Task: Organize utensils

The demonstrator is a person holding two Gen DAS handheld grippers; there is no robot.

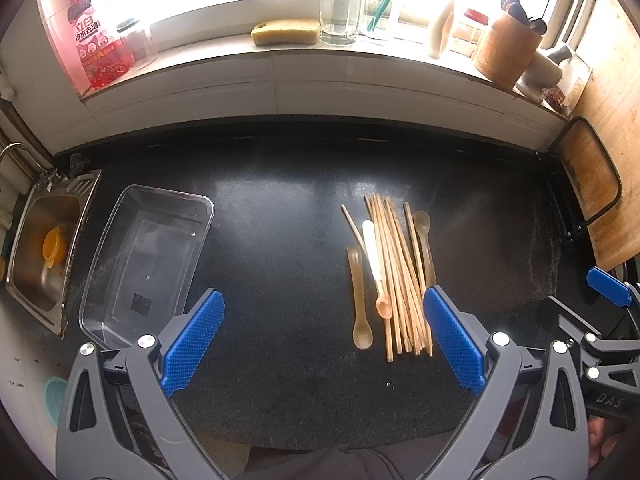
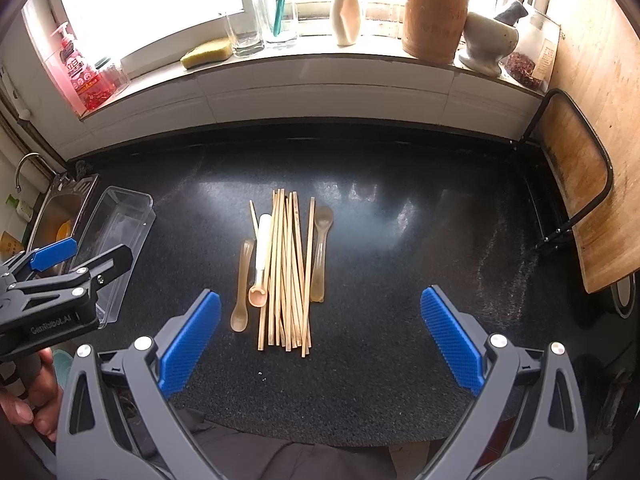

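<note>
Blue-padded fingers of the left gripper [image 1: 322, 330] fill the bottom of the left wrist view, spread wide with nothing between them, hovering over the dark countertop [image 1: 280, 240]. Off to their left lies a clear plastic container [image 1: 146, 260], empty, its long side running away from the camera, and just beyond it a steel sink [image 1: 40, 248] with an orange item inside.

Ahead and to the right of the left gripper, a bundle of wooden chopsticks [image 1: 400, 280] lies on the counter, roughly parallel, ends pointing toward the camera. A translucent brown spoon [image 1: 360, 300] lies just left of the bundle, a white-handled spoon [image 1: 376, 264] with a pinkish bowl lies against the sticks, and another brown spoon [image 1: 424, 240] lies on the bundle's right side.

From the right wrist view, the right gripper [image 2: 320, 330] is likewise wide open and holds nothing; the chopsticks sit just ahead, between its fingers and slightly left of centre. A person's hand [image 2: 28, 392] grips the left tool's handle at the left edge.

On the windowsill stand a yellow sponge [image 2: 208, 52], glass jars, a sauce bottle [image 2: 346, 8] and a wooden utensil holder [image 2: 436, 16]
</note>
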